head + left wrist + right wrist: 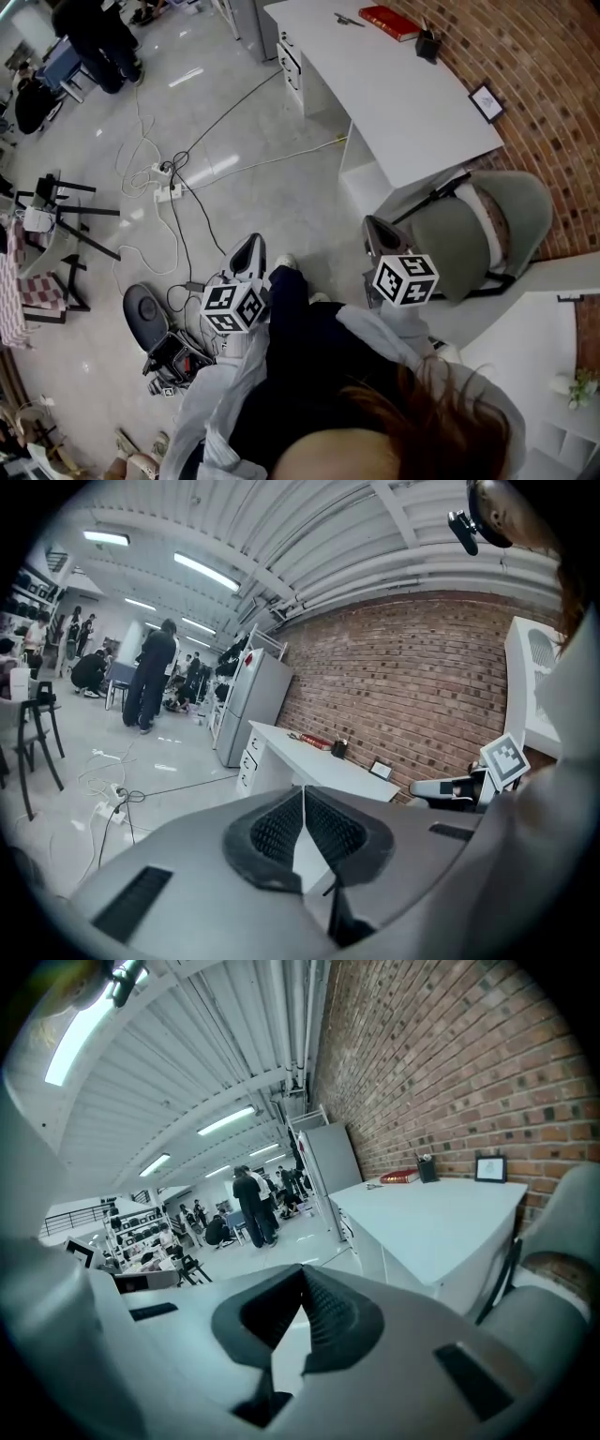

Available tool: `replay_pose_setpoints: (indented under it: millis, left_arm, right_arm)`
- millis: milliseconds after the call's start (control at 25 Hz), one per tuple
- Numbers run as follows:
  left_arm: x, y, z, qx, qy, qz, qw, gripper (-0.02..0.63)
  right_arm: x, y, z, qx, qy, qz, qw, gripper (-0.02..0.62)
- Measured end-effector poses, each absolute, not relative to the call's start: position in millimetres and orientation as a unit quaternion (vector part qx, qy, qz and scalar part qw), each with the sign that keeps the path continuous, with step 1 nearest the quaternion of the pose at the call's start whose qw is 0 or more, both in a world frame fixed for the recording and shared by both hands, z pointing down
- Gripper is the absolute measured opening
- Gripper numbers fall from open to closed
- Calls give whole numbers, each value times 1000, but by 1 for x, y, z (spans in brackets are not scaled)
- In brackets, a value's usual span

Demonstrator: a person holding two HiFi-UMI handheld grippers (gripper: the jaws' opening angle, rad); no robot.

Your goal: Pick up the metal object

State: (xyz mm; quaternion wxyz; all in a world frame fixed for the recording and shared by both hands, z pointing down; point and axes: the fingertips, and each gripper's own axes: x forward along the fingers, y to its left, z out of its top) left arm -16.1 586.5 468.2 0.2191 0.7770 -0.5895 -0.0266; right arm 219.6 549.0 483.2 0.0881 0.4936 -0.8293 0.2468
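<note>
While the left hand-held gripper and right hand-held gripper are both pressed together empty, the metal object lies at the surface's far end, nearer the right one.

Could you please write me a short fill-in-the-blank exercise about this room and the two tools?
1. The wall behind the long white desk is built of ____.
2. The flat book at the desk's far end is ____ in colour.
3. The left tool and the right tool both have their jaws ____, with nothing between them.
4. The padded grey office ____ stands by the desk's near end.
Missing words: brick; red; shut; chair.
</note>
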Motion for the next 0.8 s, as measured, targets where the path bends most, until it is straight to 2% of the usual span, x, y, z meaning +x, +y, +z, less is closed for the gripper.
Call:
replay_pose_setpoints:
  millis: [320, 800]
  left_arm:
    - [-24, 544, 473, 773, -595, -21, 221, 22]
    - [-56, 420, 457, 783, -580, -22, 223, 21]
  right_arm:
    - [205, 512, 496, 482, -830, 267, 93, 5]
    - [173, 390, 471, 503, -818, 267, 83, 6]
